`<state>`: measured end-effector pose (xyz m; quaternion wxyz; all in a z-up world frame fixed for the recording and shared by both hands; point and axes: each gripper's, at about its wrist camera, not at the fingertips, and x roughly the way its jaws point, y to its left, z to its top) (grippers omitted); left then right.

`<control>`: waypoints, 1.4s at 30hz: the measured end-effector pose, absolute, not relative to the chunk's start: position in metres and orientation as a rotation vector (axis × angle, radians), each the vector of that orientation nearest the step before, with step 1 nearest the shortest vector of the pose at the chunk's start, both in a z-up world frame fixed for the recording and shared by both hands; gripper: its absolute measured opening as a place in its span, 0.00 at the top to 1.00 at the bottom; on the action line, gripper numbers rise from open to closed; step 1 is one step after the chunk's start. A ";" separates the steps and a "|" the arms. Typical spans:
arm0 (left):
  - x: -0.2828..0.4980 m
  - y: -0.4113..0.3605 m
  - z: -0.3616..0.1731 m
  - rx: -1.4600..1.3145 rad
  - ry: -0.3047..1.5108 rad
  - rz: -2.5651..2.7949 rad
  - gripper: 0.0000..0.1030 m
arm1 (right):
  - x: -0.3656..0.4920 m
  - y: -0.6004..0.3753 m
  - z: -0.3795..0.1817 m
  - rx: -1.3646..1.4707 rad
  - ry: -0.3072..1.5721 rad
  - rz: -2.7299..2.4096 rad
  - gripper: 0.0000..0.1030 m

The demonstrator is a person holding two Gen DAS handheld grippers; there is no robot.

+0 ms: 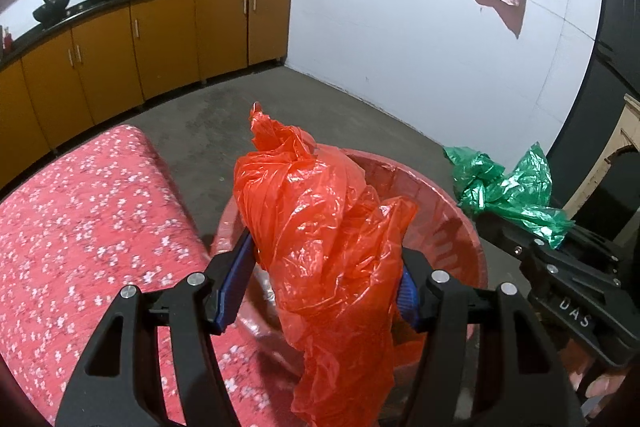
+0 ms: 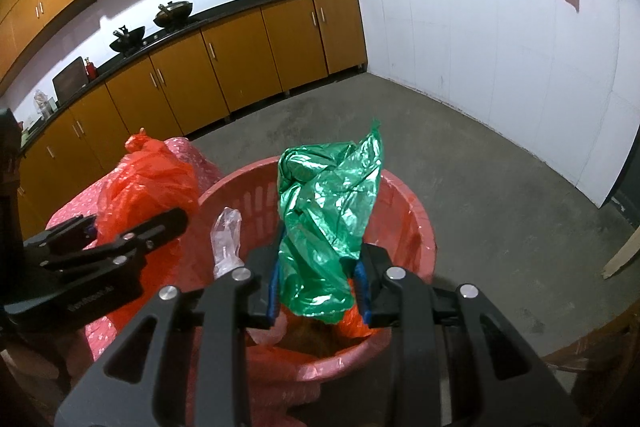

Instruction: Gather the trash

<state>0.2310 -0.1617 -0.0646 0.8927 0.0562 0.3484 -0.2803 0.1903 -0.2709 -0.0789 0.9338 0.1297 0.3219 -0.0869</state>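
A: Where's the trash?

B: The orange bag (image 1: 320, 251) is pinched in the left gripper (image 1: 324, 275), hanging over the red basket (image 1: 452, 223). The green bag (image 2: 324, 227) is clamped in the right gripper (image 2: 318, 287), above the same basket's mouth.

A: So which step is this?

B: Dropping, I'd judge. Next, both pairs of jaws need to open so the bags fall inside; the flimsy film may cling to the pads.

A: And the pose?

B: Both grippers tilt down, side by side, near the flowered cloth (image 1: 80, 219). The kitchen worktop (image 2: 240, 15) sits well apart.
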 end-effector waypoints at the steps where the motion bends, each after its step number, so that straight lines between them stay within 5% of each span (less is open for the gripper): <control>1: 0.233 -0.164 -0.065 0.117 0.727 -0.584 0.40 | 0.191 -0.272 -0.079 0.266 0.659 -0.178 0.72; 17: 0.249 -0.169 -0.074 0.085 0.764 -0.558 0.25 | 0.175 -0.289 -0.081 0.320 0.612 -0.190 0.56; 22: 0.240 -0.149 -0.066 0.065 0.741 -0.513 0.19 | 0.153 -0.284 -0.068 0.261 0.547 -0.282 0.13; 25: 0.227 -0.129 -0.056 0.052 0.693 -0.470 0.11 | 0.135 -0.273 -0.052 0.222 0.481 -0.324 0.06; 42: 0.070 -0.021 -0.003 0.156 0.383 -0.170 0.02 | 0.052 -0.157 0.001 0.062 0.371 -0.252 0.04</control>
